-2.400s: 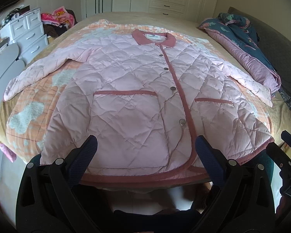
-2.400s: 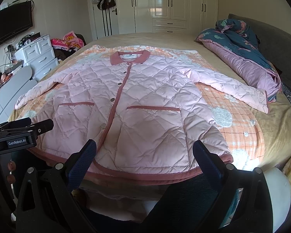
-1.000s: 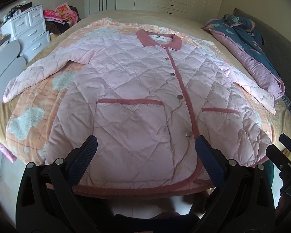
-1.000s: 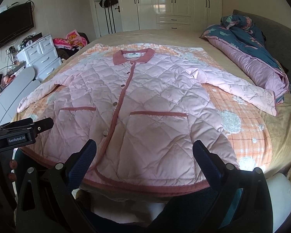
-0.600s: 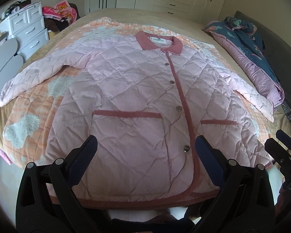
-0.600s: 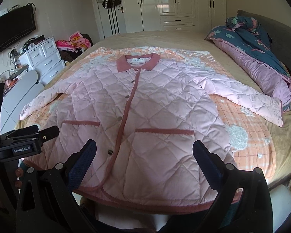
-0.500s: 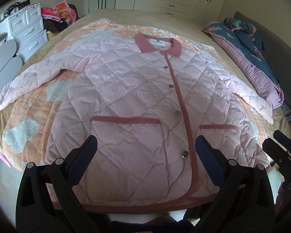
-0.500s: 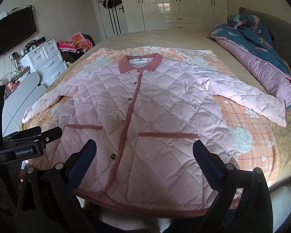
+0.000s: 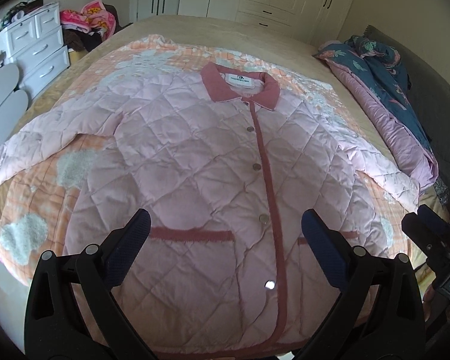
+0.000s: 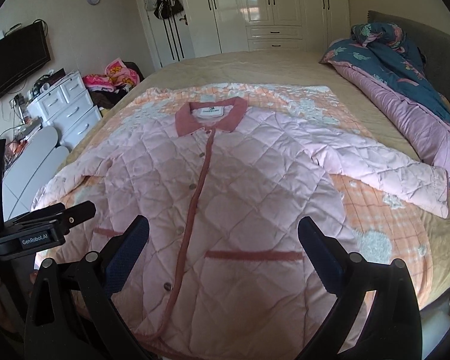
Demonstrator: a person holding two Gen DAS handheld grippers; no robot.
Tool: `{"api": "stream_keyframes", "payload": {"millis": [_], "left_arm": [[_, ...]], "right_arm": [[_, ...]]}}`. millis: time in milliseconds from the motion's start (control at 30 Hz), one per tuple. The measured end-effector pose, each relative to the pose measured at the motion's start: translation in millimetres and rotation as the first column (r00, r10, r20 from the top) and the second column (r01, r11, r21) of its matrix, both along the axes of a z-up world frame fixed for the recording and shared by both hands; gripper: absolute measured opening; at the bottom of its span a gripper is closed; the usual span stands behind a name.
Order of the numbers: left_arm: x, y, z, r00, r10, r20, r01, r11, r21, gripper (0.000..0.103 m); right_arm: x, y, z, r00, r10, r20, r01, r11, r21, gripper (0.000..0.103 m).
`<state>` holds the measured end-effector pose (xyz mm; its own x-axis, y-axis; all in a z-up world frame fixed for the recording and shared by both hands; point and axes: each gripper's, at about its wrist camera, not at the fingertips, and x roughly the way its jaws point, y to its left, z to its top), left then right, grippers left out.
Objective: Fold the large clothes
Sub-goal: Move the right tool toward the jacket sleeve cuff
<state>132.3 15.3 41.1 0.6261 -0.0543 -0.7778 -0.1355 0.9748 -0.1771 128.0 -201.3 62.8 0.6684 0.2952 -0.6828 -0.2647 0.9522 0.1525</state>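
Note:
A pink quilted jacket (image 9: pixel 201 174) with a darker pink collar (image 9: pixel 240 85), button placket and pocket trims lies flat and buttoned on the bed, both sleeves spread sideways. In the right wrist view the same jacket (image 10: pixel 240 198) fills the middle, its right sleeve (image 10: pixel 384 171) reaching toward the bedding pile. My left gripper (image 9: pixel 225 225) hovers open above the lower front near the left pocket trim (image 9: pixel 192 234), holding nothing. My right gripper (image 10: pixel 223 234) is open too, over the hem area near the right pocket trim (image 10: pixel 252 255). The left gripper's body (image 10: pixel 42 225) shows at the left edge.
An orange and white patterned blanket (image 9: pixel 75 162) lies under the jacket on a tan bed (image 10: pixel 255 66). A blue and purple duvet (image 10: pixel 399 90) is piled along the right side. White drawers (image 9: pixel 36 48) stand left; wardrobes (image 10: pixel 270 9) line the back wall.
Both grippers have moved forward and up over the bed, so the jacket's hem has slid down under them and the collar sits closer. Both stayed open; the jacket has not moved.

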Motion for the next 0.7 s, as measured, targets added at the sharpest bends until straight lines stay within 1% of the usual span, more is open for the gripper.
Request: {"api": "stream_keyframes", "payload": {"millis": [167, 300, 400, 700], "left_arm": [[28, -5, 5, 1.0, 0.02, 0.009, -0.02, 1.0, 0.02, 0.094], [49, -9, 10, 1.0, 0.027, 0.01, -0.027, 1.0, 0.008, 0.094], [63, -17, 16, 1.0, 0.018, 0.013, -0.018, 1.0, -0.001, 0.094], [103, -45, 25, 1.0, -0.02, 0.016, 0.02, 1.0, 0.004, 0.094]], "right_arm": [[24, -3, 8, 1.0, -0.013, 0.009, 0.012, 1.0, 0.01, 0.099], [41, -9, 10, 1.0, -0.023, -0.007, 0.024, 0.999, 0.042, 0.099], [51, -15, 12, 0.999, -0.039, -0.004, 0.04, 0.998, 0.056, 0.099], [84, -40, 22, 0.996, -0.092, 0.017, 0.09, 0.991, 0.102, 0.099]]}}
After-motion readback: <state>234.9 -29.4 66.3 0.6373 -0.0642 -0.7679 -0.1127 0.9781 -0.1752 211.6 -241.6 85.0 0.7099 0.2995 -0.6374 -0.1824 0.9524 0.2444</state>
